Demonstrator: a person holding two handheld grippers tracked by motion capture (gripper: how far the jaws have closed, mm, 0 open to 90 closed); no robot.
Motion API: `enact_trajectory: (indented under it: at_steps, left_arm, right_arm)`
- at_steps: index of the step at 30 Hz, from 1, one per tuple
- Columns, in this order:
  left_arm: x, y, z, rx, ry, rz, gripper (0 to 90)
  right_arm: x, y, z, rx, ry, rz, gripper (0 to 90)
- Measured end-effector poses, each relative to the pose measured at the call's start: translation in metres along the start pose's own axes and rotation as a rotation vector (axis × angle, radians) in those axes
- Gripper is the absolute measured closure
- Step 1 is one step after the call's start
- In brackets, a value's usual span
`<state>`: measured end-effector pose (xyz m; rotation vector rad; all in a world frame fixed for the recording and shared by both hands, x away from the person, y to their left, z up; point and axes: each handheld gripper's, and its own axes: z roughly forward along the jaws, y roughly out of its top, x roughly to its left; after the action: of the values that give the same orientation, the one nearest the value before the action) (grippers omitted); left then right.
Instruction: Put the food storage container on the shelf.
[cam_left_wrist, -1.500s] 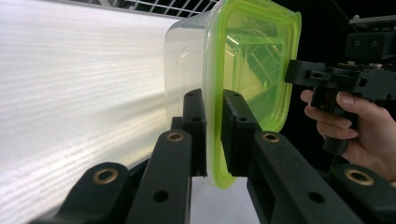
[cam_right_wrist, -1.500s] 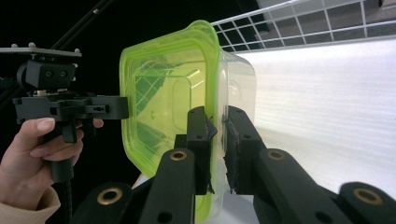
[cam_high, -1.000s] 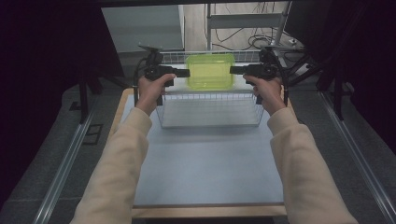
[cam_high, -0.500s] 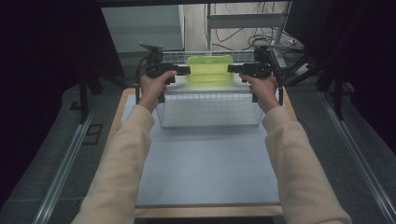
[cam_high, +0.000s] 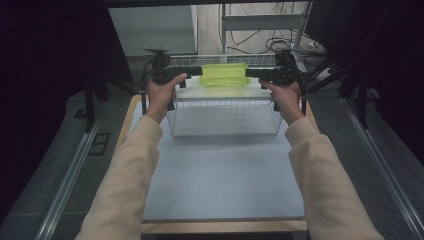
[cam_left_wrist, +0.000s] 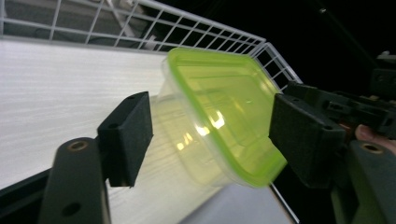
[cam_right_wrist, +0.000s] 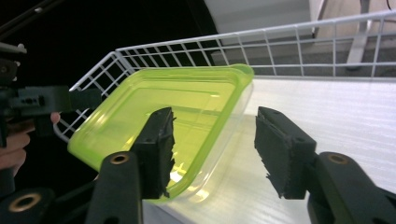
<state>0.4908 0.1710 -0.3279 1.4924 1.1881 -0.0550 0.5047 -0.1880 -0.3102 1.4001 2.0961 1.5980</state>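
Above the white wire basket (cam_high: 225, 117) at the table's far end, the left gripper (cam_high: 192, 71) and right gripper (cam_high: 252, 73) point inward at each other, forearms stretched forward and level. Between them hangs a clear container with a green lid (cam_high: 224, 75), its long axis running from one gripper to the other. From above, both seem to meet its ends. The gripper views show each pair of jaws spread apart around a tilted container end, whether touching I cannot tell.
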Motion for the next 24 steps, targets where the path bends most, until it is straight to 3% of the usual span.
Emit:
enact_trajectory:
  at_steps: [4, 8, 11, 12, 18, 20, 23, 24]
  left_arm:
    - [-0.008, -0.006, -0.011, -0.007, 0.011, 0.04, 27.4]
    - [-0.019, -0.021, -0.026, -0.008, -0.012, 0.076, 26.8]
    - [-0.029, -0.038, -0.041, -0.003, -0.008, 0.132, 25.8]
    - [-0.029, -0.038, -0.041, -0.003, -0.008, 0.132, 25.6]
    - [-0.044, -0.078, -0.064, 0.008, 0.023, 0.21, 24.9]
    - [-0.046, -0.091, -0.069, 0.014, 0.011, 0.223, 24.8]
    - [-0.049, -0.123, -0.076, 0.03, -0.014, 0.238, 24.8]
    - [-0.049, -0.123, -0.076, 0.03, -0.014, 0.238, 24.8]
  right_arm:
    - [0.007, -0.005, -0.014, -0.012, 0.028, -0.047, 41.2]
    - [0.012, -0.013, -0.024, -0.007, 0.054, -0.08, 38.4]
    - [0.019, -0.025, -0.039, -0.001, 0.073, -0.138, 36.4]
    - [0.019, -0.025, -0.039, -0.001, 0.073, -0.138, 36.4]
    - [0.024, -0.05, -0.057, 0.01, 0.112, -0.197, 33.7]
    - [0.025, -0.063, -0.063, 0.018, 0.119, -0.221, 32.3]
    - [0.026, -0.091, -0.074, 0.031, 0.13, -0.242, 30.0]
    - [0.026, -0.099, -0.076, 0.032, 0.133, -0.246, 29.3]
